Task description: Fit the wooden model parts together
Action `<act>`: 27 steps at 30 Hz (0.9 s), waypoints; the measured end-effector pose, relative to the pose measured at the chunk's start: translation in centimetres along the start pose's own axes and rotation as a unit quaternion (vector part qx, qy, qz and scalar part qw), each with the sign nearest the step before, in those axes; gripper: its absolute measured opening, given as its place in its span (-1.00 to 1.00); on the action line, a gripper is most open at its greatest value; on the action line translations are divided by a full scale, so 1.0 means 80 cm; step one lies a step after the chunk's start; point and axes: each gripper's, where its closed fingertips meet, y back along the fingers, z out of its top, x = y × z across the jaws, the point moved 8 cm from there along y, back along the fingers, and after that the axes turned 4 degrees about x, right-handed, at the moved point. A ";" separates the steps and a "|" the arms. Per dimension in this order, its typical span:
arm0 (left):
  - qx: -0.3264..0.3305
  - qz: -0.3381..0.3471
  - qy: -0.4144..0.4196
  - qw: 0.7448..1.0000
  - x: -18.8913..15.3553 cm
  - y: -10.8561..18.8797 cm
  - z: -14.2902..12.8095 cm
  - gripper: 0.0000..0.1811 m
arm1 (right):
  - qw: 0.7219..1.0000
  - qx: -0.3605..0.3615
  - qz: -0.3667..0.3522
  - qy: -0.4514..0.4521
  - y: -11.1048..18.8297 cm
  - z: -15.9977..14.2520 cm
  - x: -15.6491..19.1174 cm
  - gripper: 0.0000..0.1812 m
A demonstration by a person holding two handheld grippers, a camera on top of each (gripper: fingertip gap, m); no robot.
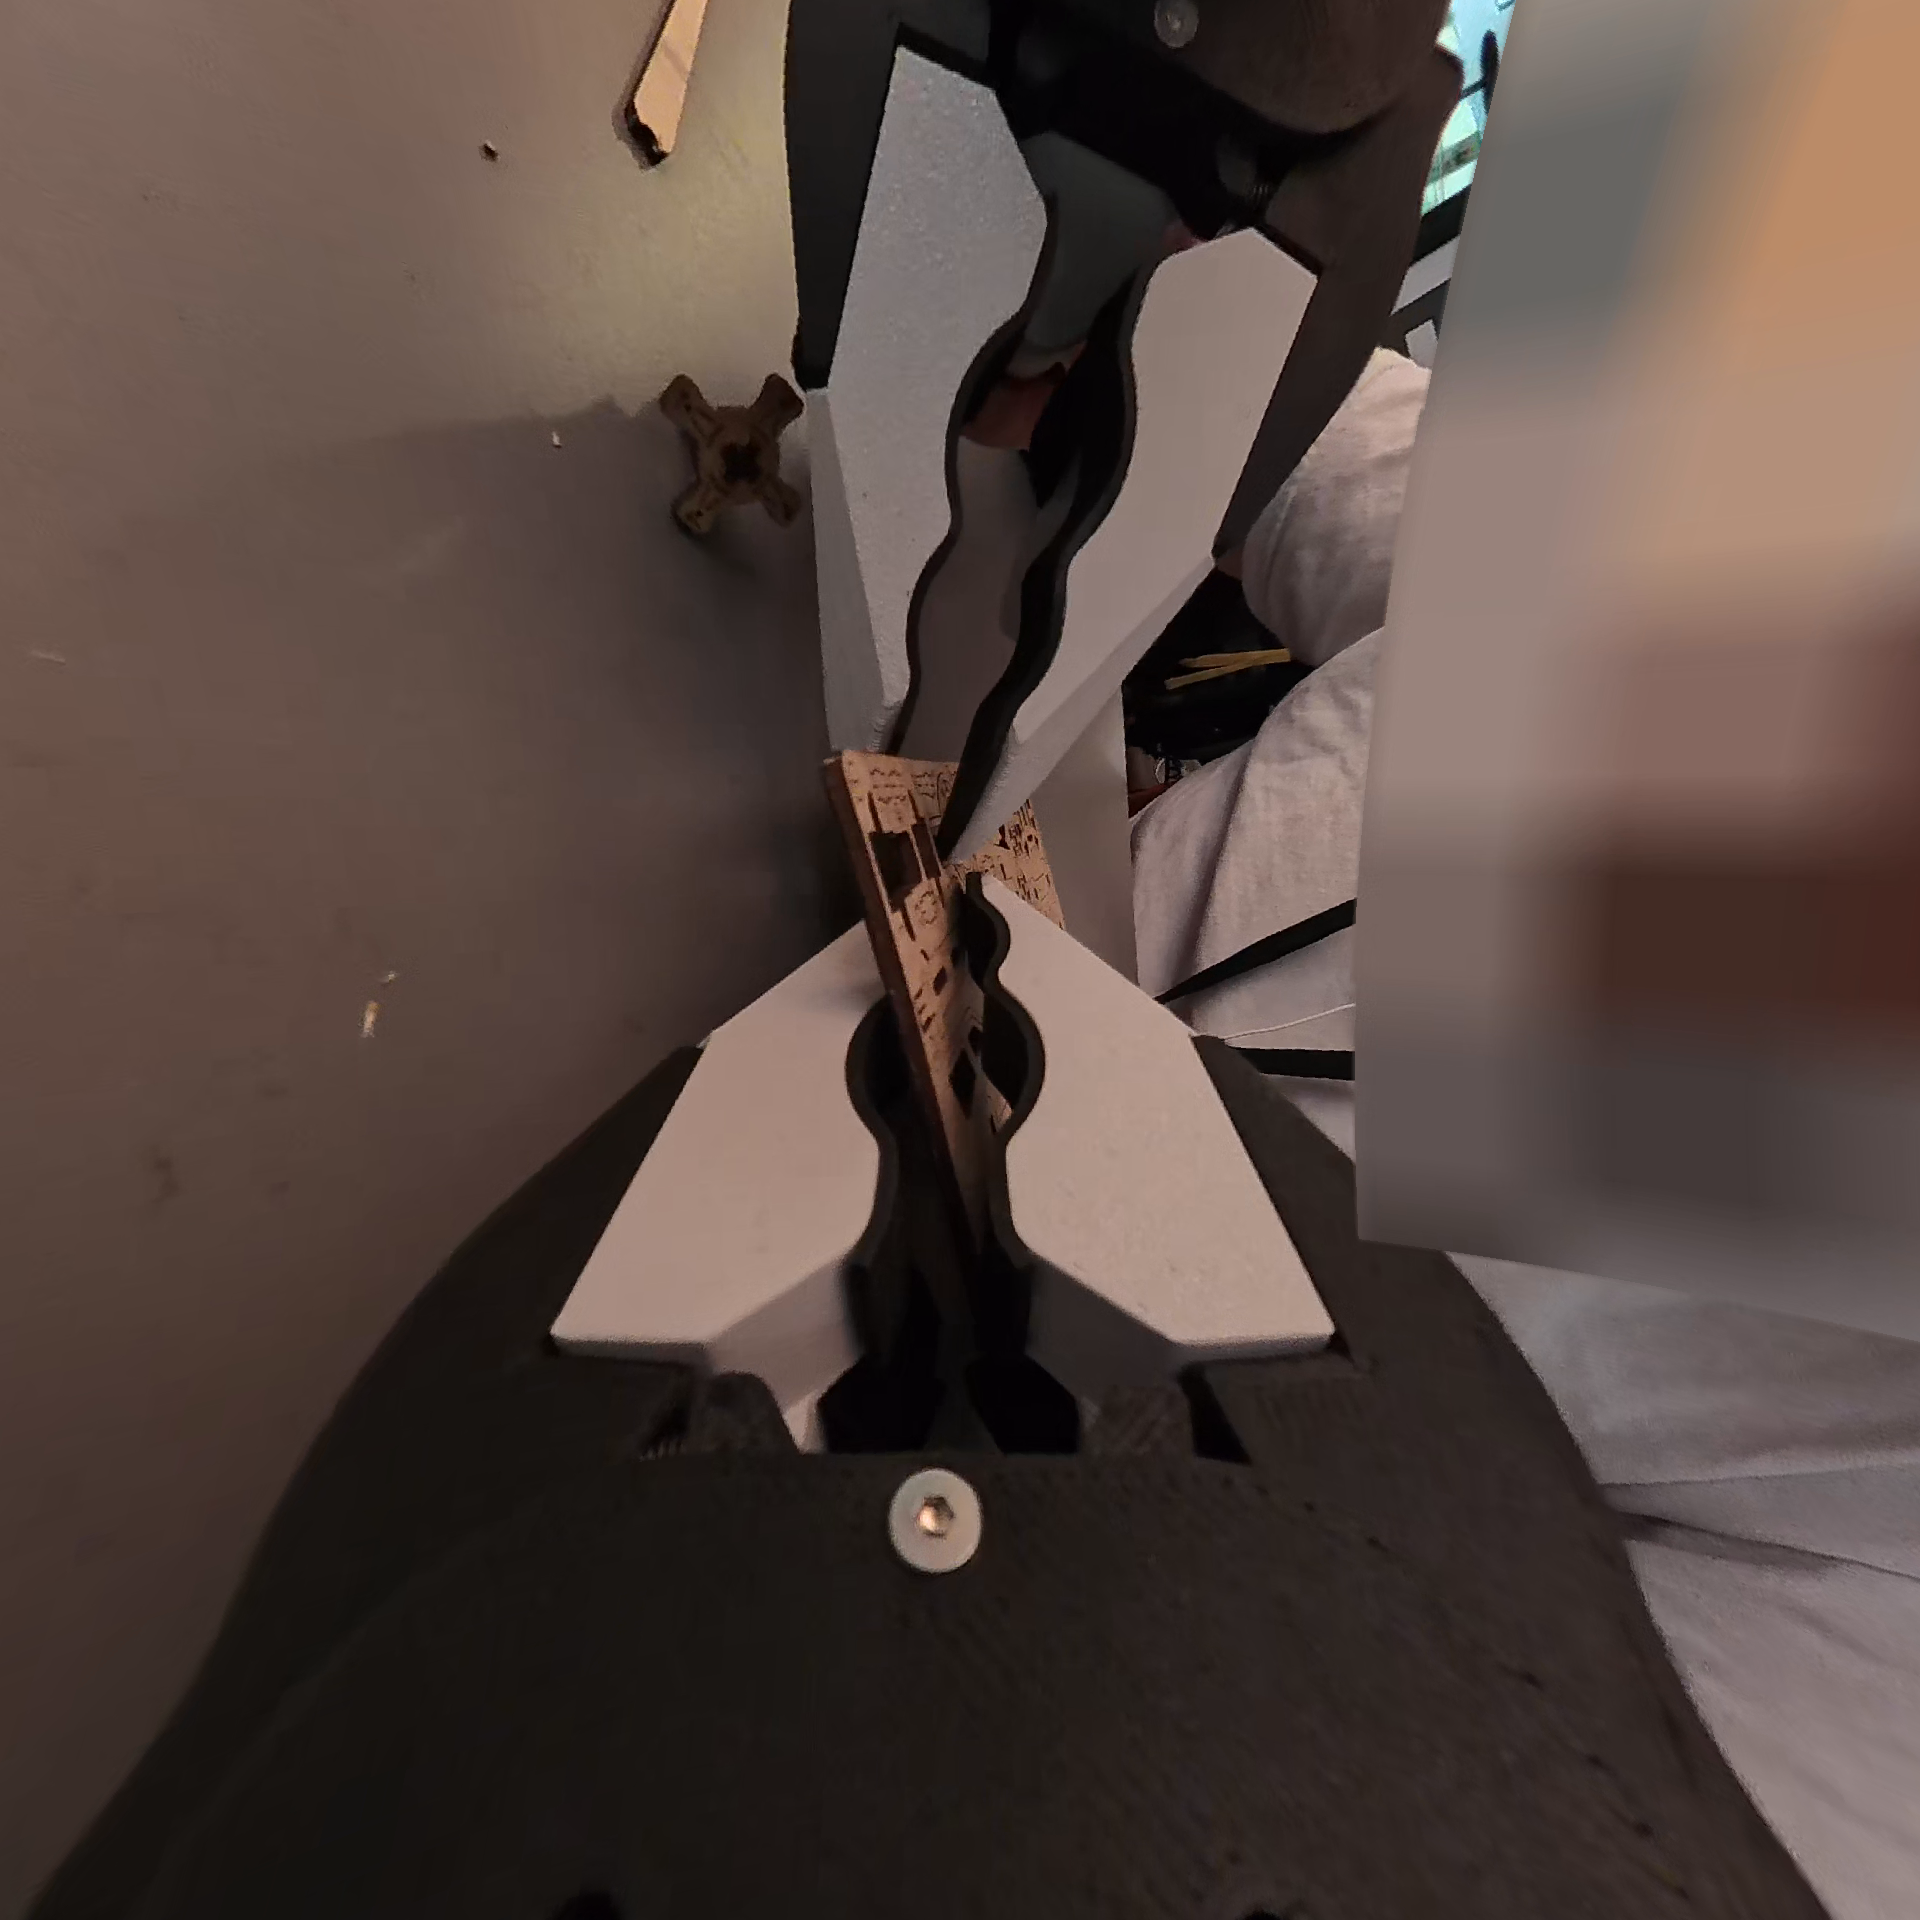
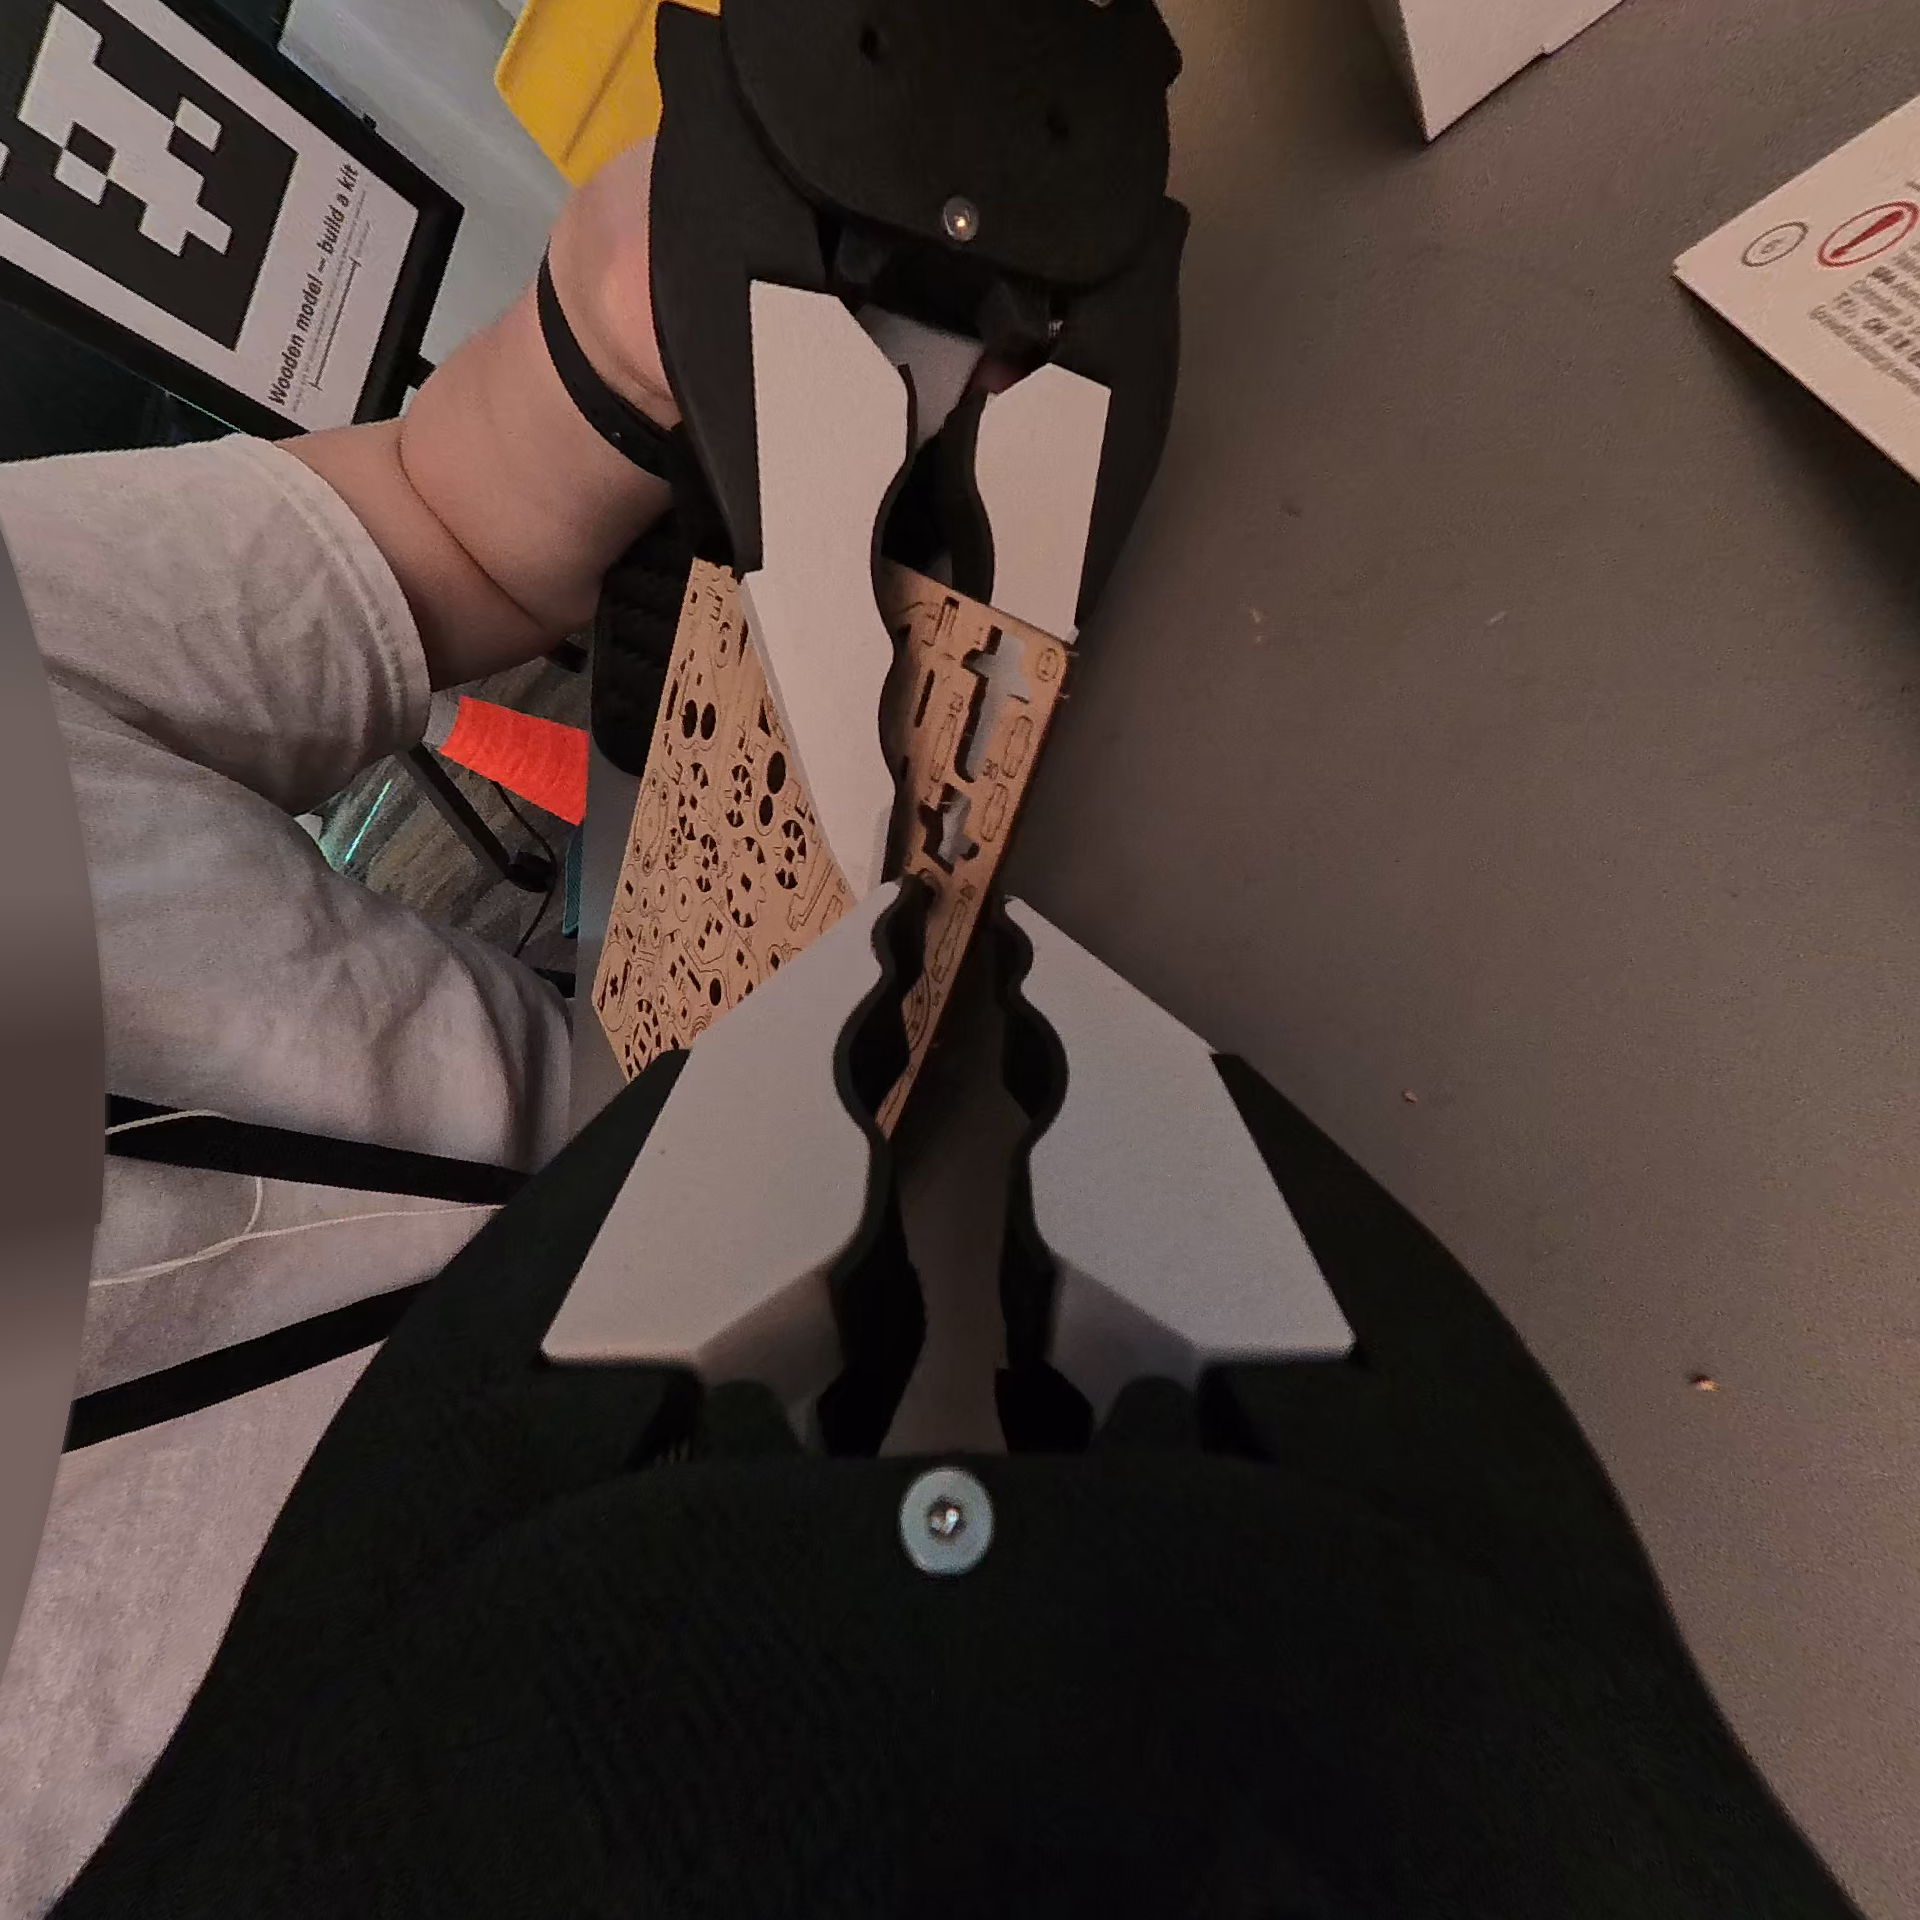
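Observation:
A thin laser-cut wooden sheet [image 2: 727, 831] full of part outlines and cut-out holes is held in the air between both grippers. My left gripper [image 1: 925, 935] is shut on it, and the sheet [image 1: 940, 1023] runs nearly edge-on between its wavy black pads. My right gripper [image 2: 951, 899] is shut on the sheet's near corner. In the left wrist view the right gripper [image 1: 930, 774] comes down from above onto the sheet's top edge. In the right wrist view a white finger [image 2: 821, 675] of the left gripper covers part of the sheet. A small cross-shaped wooden part [image 1: 736, 462] lies on the grey table [image 1: 312, 727].
Another pale wooden piece [image 1: 665, 83] lies at the table's far edge. A printed paper [image 2: 1818, 270] and a white box [image 2: 1486, 52] lie on the table [image 2: 1455, 831]. A person's white sleeve [image 2: 208, 644], a black-and-white marker board [image 2: 156, 156], a yellow bin [image 2: 582, 83] and an orange object [image 2: 509, 753] are on the left. My left and right fingertips are right by each other.

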 end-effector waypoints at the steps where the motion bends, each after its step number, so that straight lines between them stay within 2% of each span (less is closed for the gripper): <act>1: 0.000 0.000 -0.001 1.000 0.000 0.000 0.000 -0.97 | 1.000 -0.001 0.002 -0.001 0.000 0.000 0.000 -0.90; 11: 0.006 0.013 -0.002 1.000 0.000 -0.003 -0.001 -0.96 | 1.000 0.008 -0.011 0.016 -0.003 -0.002 0.002 -0.89; 14: 0.012 0.014 0.003 1.000 0.001 -0.005 -0.002 -0.94 | 0.998 0.021 -0.037 0.034 -0.007 -0.003 0.002 -0.91; 16: 0.017 -0.004 0.010 1.000 0.002 -0.005 -0.003 -0.96 | 0.998 0.022 -0.040 0.051 -0.008 -0.002 0.006 -0.91; 20: -0.008 -0.038 0.007 0.999 0.000 0.001 0.002 -0.97 | 0.999 -0.003 -0.027 0.040 0.005 0.005 0.010 -0.89; 23: -0.004 -0.026 0.009 1.000 0.003 0.002 0.001 -0.97 | 0.998 -0.013 -0.044 0.050 0.017 0.009 0.011 -0.84; 27: -0.012 -0.031 0.017 0.999 0.005 0.005 0.001 -0.97 | 0.999 -0.032 0.001 0.008 0.032 0.013 0.011 -0.78</act>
